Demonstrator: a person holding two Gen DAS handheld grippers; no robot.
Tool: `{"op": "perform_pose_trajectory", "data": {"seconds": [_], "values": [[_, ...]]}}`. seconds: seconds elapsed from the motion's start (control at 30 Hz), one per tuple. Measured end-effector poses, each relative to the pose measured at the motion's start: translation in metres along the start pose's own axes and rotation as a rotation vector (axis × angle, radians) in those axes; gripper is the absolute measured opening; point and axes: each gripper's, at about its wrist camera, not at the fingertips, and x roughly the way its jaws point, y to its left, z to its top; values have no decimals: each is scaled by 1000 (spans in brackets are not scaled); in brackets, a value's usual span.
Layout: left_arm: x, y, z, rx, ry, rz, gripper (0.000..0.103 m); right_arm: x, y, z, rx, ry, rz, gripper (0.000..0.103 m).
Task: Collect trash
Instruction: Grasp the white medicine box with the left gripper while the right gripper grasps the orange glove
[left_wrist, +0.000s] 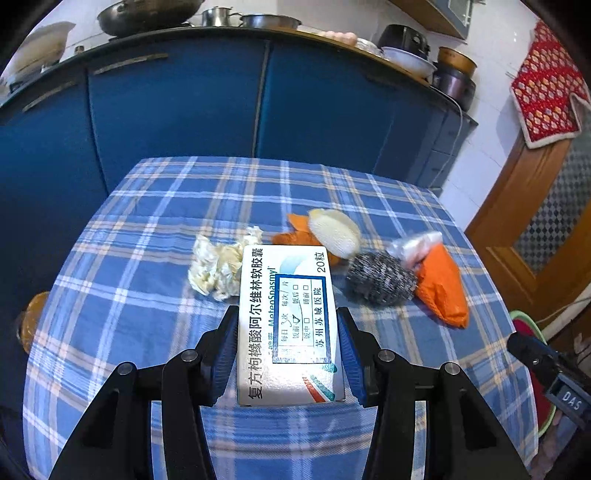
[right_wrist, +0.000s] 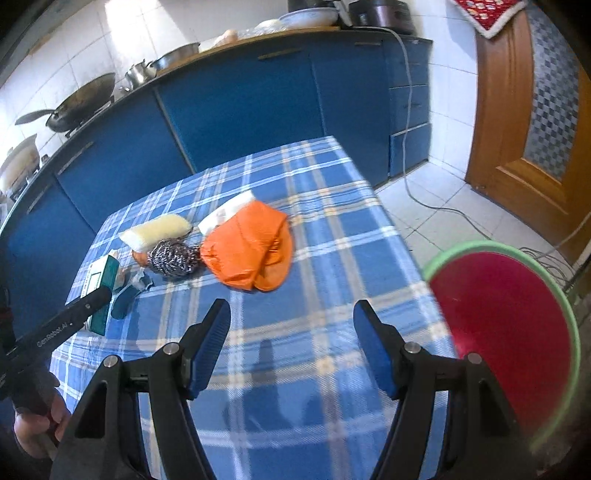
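My left gripper (left_wrist: 288, 317) is shut on a white medicine box (left_wrist: 288, 325) with Chinese print, held just above the blue plaid tablecloth (left_wrist: 147, 229). Beyond it lie a crumpled tissue (left_wrist: 218, 266), a pale sponge (left_wrist: 334, 232), a steel wool scrubber (left_wrist: 380, 282) and an orange plastic bag (left_wrist: 441, 288). In the right wrist view my right gripper (right_wrist: 291, 314) is open and empty over the cloth (right_wrist: 332, 240), in front of the orange bag (right_wrist: 247, 247), the scrubber (right_wrist: 173, 256) and the sponge (right_wrist: 155, 230). The box (right_wrist: 99, 288) and the left gripper show at far left.
A red basin with a green rim (right_wrist: 506, 332) sits beside the table at the right, also seen in the left wrist view (left_wrist: 528, 325). Blue kitchen cabinets (left_wrist: 221, 103) with pots on top stand behind the table. A wooden door (right_wrist: 524, 110) and a floor cable are at right.
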Motion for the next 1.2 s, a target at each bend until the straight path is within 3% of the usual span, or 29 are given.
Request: {"op": "perform_pose_trajectory", "data": {"seconds": [0.73,0.83,1.0,1.1,1.2], "values": [[14,16,3,-42,8,-29,52,77,37,24,-48,89,9,67],[13,16,3,-41,4,-39,52,79,40,26,-70,83,-14,56],[9,12,1,-32,0,-37,52,80,43,25,-106,77,-34,25],[6,10,0,-29,-4,-37,52,79,41,23,-99,82,-18,15],[0,7,-1,-23,-8,-40,52,72,40,21,-95,74,-7,11]]}}
